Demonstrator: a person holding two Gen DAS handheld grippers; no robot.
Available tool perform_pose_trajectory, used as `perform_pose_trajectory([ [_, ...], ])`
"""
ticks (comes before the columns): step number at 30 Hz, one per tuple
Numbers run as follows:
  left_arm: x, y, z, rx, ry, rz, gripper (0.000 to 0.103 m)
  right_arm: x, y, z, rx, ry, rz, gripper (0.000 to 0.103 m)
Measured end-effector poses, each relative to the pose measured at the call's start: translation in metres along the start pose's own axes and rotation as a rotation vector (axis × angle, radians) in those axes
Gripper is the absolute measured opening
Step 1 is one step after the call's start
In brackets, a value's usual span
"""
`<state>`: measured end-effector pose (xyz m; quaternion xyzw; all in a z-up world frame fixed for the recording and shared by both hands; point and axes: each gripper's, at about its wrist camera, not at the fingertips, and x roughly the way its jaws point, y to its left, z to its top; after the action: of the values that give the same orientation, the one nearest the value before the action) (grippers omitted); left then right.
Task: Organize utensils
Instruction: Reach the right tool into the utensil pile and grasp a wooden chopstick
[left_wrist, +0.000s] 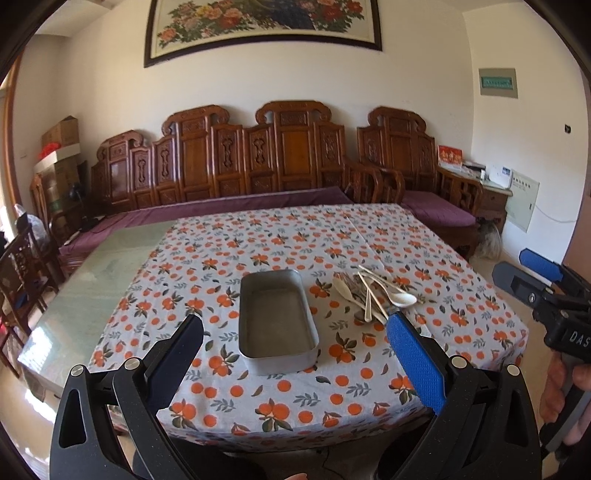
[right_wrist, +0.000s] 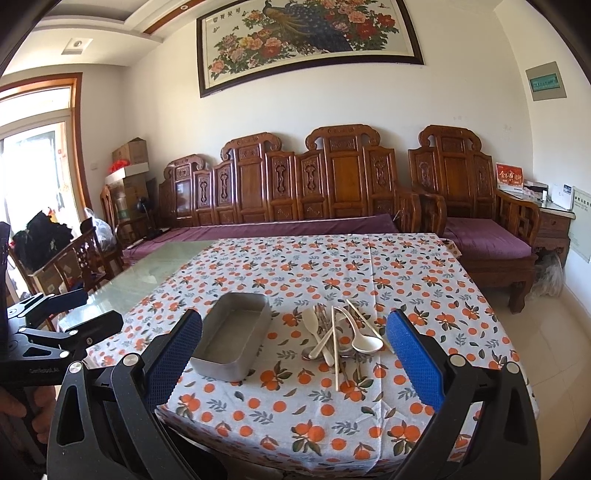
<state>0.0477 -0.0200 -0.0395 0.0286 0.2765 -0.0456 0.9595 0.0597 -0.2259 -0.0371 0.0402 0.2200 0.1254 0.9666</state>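
An empty grey metal tin (left_wrist: 275, 317) (right_wrist: 236, 338) sits on the orange-print tablecloth (left_wrist: 295, 402) (right_wrist: 295, 406). To its right lies a pile of utensils (left_wrist: 371, 293) (right_wrist: 341, 336): white spoons, metal spoons and pale chopsticks, crossed over one another. My left gripper (left_wrist: 295, 325) is open, held above the near part of the table with the tin between its fingers in view. My right gripper (right_wrist: 293, 325) is open too, nearer the table's front, framing the tin and the pile. Neither holds anything. The right gripper (left_wrist: 532, 277) shows at the right edge of the left wrist view.
The cloth covers the right part of a green glass-topped table (left_wrist: 92, 295) (right_wrist: 155, 269). A carved wooden bench with purple cushions (left_wrist: 240, 210) (right_wrist: 280, 225) stands behind it. Wooden chairs (right_wrist: 85, 258) stand at the left.
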Motion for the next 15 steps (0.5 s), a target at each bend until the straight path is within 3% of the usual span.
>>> perform_pose_trajectory([
  [6,0.029,-0.003,-0.001,0.033,0.062,-0.054,0.096,0.031,-0.016,-0.005,-0.006,0.046,-0.012,0.095],
  [15,0.075,-0.010,0.003,0.066,0.147,-0.114,0.096,0.075,-0.048,-0.007,0.014,0.096,-0.024,0.079],
])
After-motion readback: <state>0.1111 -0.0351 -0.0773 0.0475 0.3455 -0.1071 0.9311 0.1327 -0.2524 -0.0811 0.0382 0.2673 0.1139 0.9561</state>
